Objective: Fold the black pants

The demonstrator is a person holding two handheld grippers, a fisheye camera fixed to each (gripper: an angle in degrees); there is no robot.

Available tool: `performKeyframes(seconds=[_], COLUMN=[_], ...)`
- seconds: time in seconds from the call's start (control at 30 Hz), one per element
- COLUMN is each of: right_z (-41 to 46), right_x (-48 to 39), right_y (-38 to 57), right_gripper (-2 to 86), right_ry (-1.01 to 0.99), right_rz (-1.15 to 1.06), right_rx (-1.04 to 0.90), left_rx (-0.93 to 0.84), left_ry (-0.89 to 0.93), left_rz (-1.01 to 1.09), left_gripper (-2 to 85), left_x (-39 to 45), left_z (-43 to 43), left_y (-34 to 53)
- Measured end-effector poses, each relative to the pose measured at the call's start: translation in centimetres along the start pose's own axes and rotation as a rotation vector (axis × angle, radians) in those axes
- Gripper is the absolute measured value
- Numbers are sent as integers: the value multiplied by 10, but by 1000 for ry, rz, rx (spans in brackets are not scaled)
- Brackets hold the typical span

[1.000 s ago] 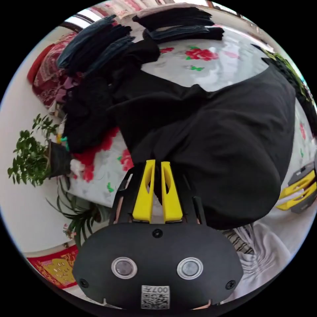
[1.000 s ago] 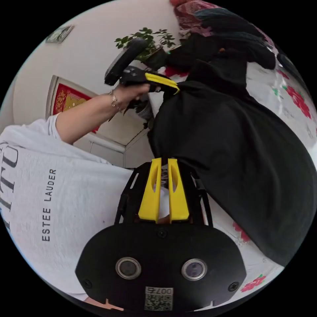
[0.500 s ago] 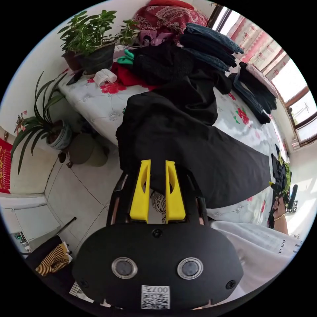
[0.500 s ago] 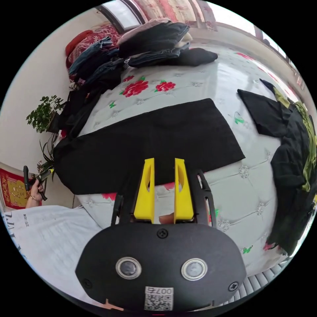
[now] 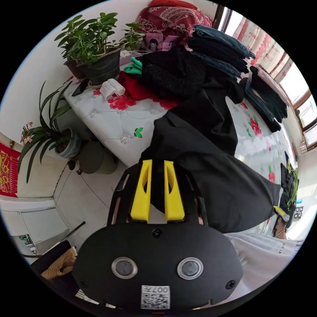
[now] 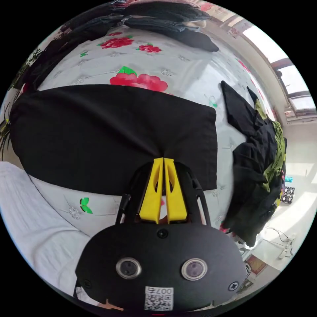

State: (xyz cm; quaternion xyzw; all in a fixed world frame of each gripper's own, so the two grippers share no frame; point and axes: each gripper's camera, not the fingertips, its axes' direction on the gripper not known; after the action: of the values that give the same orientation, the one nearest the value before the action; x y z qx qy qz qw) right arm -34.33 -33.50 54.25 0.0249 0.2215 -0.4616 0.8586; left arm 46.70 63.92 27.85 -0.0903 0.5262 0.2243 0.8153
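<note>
The black cloth pants [image 6: 109, 132] are spread flat in a long band across the white quilted bed cover printed with red flowers [image 6: 185, 71], one end reaching the bed's edge.

In the right gripper view, the right hand-held gripper [image 6: 163, 159] is seen with its yellow jaws brought together on the near hem of the pants, the cloth puckering into small creases at the tips; it is clenched on the fabric. A heap of black and yellow-green clothes [image 6: 261, 165] is seen beside the far end of the pants, apart from them. A white sleeve [image 6: 29, 211] of the person is seen at the lower left.

In the left gripper view, the left hand-held gripper [image 5: 158, 162] is held at the pants' [image 5: 204, 171] other end, where the cloth hangs over the bed's corner. Black fabric is seen between its two yellow jaws, which stand a little apart; whether both press on it cannot be told. Behind the pants, stacks of folded dark jeans [image 5: 221, 46] and a fuzzy black garment [image 5: 175, 74] are piled on the bed. A leafy potted plant [image 5: 95, 52] stands at the bed's corner, and a second potted plant with long blades [image 5: 52, 135] stands on the tiled floor [image 5: 89, 198].
</note>
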Motion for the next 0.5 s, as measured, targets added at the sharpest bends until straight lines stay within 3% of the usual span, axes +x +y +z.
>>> performKeyframes(seconds=[0.13, 0.23, 0.3, 0.5], right_z=[-9, -77, -111, -132], right_x=[25, 7, -24, -149], right_y=[31, 8, -55, -290], right_gripper=[1, 7, 22, 56], right_ry=[27, 87, -15, -360], right_rz=[185, 196, 116, -192], right_rx=[-156, 127, 295, 370], left_rx=[21, 19, 1, -59], left_ry=[19, 56, 118, 254], left_rz=[32, 84, 152, 267], left_gripper=[68, 81, 95, 99], left_x=[-13, -18, -12, 20], left_z=[-1, 5, 14, 53], left_y=[-39, -79, -105, -168])
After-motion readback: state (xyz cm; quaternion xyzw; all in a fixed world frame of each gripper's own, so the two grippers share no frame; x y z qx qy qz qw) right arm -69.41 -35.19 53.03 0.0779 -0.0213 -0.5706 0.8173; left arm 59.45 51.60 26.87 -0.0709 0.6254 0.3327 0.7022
